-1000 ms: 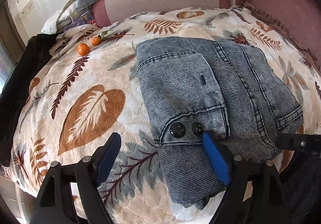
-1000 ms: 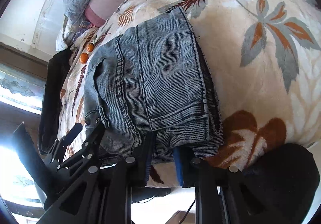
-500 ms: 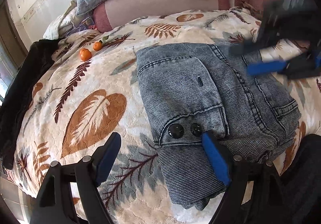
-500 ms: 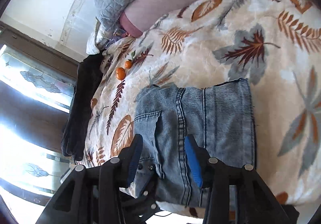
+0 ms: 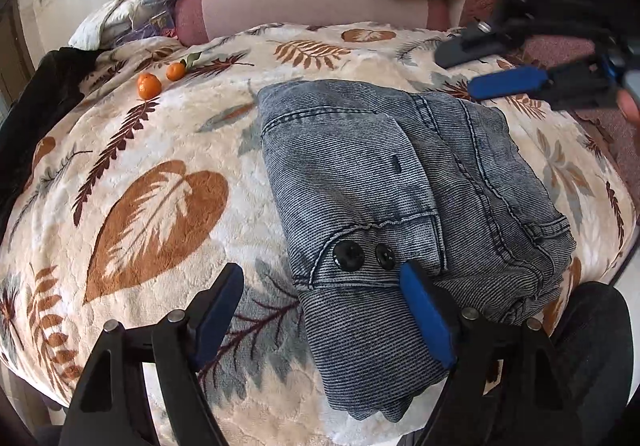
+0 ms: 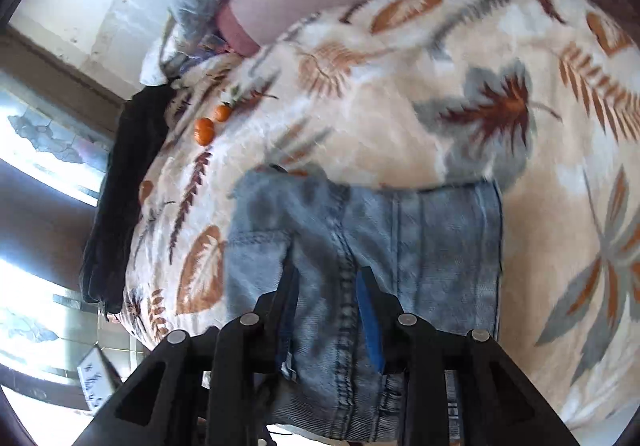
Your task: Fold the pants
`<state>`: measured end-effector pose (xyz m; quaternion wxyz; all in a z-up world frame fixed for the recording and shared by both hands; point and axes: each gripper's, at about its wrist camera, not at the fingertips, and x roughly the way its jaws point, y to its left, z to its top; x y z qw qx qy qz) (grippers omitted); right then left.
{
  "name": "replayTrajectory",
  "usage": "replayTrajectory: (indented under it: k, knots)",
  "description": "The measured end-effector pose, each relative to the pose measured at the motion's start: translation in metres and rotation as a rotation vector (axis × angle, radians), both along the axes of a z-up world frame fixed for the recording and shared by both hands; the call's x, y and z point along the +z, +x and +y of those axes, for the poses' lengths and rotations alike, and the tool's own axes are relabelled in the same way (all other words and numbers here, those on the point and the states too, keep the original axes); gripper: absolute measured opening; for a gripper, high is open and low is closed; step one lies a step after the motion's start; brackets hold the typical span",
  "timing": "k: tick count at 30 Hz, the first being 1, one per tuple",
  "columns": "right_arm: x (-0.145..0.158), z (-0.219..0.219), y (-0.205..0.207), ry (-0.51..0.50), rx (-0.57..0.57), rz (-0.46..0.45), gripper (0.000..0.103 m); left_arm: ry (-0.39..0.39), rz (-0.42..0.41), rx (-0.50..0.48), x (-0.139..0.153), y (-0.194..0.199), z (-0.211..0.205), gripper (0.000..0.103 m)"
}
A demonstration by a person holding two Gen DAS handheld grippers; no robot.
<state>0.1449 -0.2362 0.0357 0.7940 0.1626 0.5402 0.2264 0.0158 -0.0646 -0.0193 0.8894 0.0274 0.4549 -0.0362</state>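
Left wrist view: the pants [image 5: 404,202] lie folded into a thick bundle on the leaf-print bed [image 5: 152,206], buttons facing the left gripper [image 5: 324,310], whose fingers stand wide apart with nothing between them. The right gripper [image 5: 496,66] hangs above the far edge of the bundle; its jaws have just been closing a little, fingers partly apart and empty. The fold looks essentially done. Any next move would be pressing the bundle flat or squaring its loose near corner.

Leaf-print blanket [image 5: 152,214] on bed, folded jeans [image 5: 384,182], two oranges [image 5: 149,86], dark garment [image 5: 24,118]
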Motion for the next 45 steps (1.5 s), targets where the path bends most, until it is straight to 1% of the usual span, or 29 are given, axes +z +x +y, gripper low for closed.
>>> replayTrajectory:
  k: [1, 2, 3, 4, 5, 6, 7, 9, 10, 11, 12, 14, 15, 17, 18, 20, 22, 23, 24, 26, 29, 31, 33, 34, 35, 36, 38, 42, 45]
  knots:
    - [-0.004, 0.003, 0.012, -0.019, 0.0, 0.0, 0.047, 0.017, -0.014, -0.004, 0.0, -0.002, -0.002, 0.082]
    - [-0.017, 0.003, 0.022, -0.067, -0.012, 0.02, 0.053, 0.033, -0.024, -0.009, 0.001, -0.003, -0.005, 0.082]
    - [-0.04, 0.0, 0.033, -0.113, -0.023, 0.079, 0.053, 0.035, -0.033, -0.022, 0.003, -0.005, -0.006, 0.082]
    - [-0.061, -0.004, 0.038, -0.12, -0.03, 0.13, 0.049, 0.01, -0.037, -0.031, 0.005, -0.005, -0.003, 0.082]
    - [-0.066, -0.008, 0.036, -0.1, -0.042, 0.117, 0.043, -0.036, -0.033, -0.027, 0.009, -0.005, 0.003, 0.081]
    - [-0.061, -0.007, 0.031, -0.116, -0.039, 0.089, 0.042, -0.099, -0.028, -0.016, 0.015, -0.005, 0.012, 0.081]
    - [-0.055, -0.002, 0.027, -0.16, -0.025, 0.072, 0.041, -0.172, -0.038, 0.011, 0.021, -0.004, 0.024, 0.081]
    - [-0.055, 0.007, 0.022, -0.238, 0.017, 0.06, 0.041, -0.293, -0.071, 0.126, 0.032, -0.003, 0.052, 0.081]
    - [-0.057, 0.008, 0.021, -0.253, 0.029, 0.057, 0.041, -0.363, -0.06, 0.173, 0.031, -0.001, 0.067, 0.081]
    - [-0.058, 0.006, 0.022, -0.241, 0.02, 0.067, 0.042, -0.422, -0.025, 0.199, 0.025, 0.002, 0.078, 0.081]
    - [-0.058, 0.003, 0.024, -0.223, 0.002, 0.086, 0.042, -0.458, 0.035, 0.2, 0.014, 0.007, 0.083, 0.081]
    - [-0.057, 0.003, 0.026, -0.224, -0.012, 0.122, 0.042, -0.569, 0.143, 0.135, -0.011, 0.014, 0.08, 0.081]
    - [-0.054, 0.005, 0.026, -0.25, -0.006, 0.136, 0.042, -0.594, 0.182, 0.111, -0.019, 0.015, 0.074, 0.081]
    - [-0.038, 0.017, 0.024, -0.332, 0.022, 0.122, 0.044, -0.5, 0.155, 0.055, -0.013, 0.011, 0.058, 0.081]
    - [-0.027, 0.023, 0.023, -0.357, 0.04, 0.097, 0.044, -0.494, 0.152, 0.036, -0.012, 0.011, 0.052, 0.081]
    - [-0.002, 0.041, 0.027, -0.364, 0.071, 0.046, 0.045, -0.509, 0.156, 0.038, -0.014, 0.011, 0.049, 0.081]
    - [0.018, 0.069, 0.037, -0.376, 0.111, 0.006, 0.058, -0.513, 0.152, 0.032, -0.013, 0.012, 0.048, 0.078]
    - [0.025, 0.087, 0.043, -0.405, 0.144, -0.007, 0.076, -0.528, 0.156, 0.022, -0.014, 0.012, 0.047, 0.072]
    - [0.027, 0.107, 0.05, -0.442, 0.188, -0.015, 0.087, -0.539, 0.16, 0.016, -0.014, 0.013, 0.046, 0.069]
    - [0.024, 0.147, 0.063, -0.535, 0.265, -0.024, 0.087, -0.538, 0.158, 0.013, -0.014, 0.015, 0.047, 0.069]
    - [0.002, 0.196, 0.077, -0.663, 0.38, 0.005, 0.087, -0.551, 0.161, 0.006, -0.014, 0.014, 0.051, 0.069]
    - [-0.02, 0.219, 0.083, -0.759, 0.438, 0.03, 0.087, -0.545, 0.159, 0.0, -0.014, 0.014, 0.05, 0.069]
    - [-0.041, 0.229, 0.087, -0.823, 0.459, 0.054, 0.086, -0.53, 0.151, -0.006, -0.013, 0.012, 0.049, 0.069]
    - [-0.05, 0.229, 0.089, -0.836, 0.461, 0.09, 0.086, -0.527, 0.148, -0.008, -0.013, 0.012, 0.049, 0.069]
    - [-0.058, 0.226, 0.092, -0.84, 0.46, 0.138, 0.06, -0.524, 0.145, -0.008, -0.013, 0.013, 0.048, 0.069]
    - [-0.062, 0.222, 0.093, -0.832, 0.461, 0.168, 0.021, -0.522, 0.144, -0.009, -0.013, 0.012, 0.047, 0.069]
    - [-0.055, 0.214, 0.091, -0.806, 0.458, 0.142, 0.02, -0.516, 0.144, -0.013, -0.012, 0.013, 0.045, 0.069]
    - [-0.031, 0.193, 0.087, -0.73, 0.375, 0.06, 0.017, -0.485, 0.132, -0.024, -0.01, 0.015, 0.036, 0.067]
    - [-0.025, 0.177, 0.085, -0.679, 0.313, 0.033, 0.017, -0.461, 0.121, -0.054, -0.008, 0.012, 0.027, 0.063]
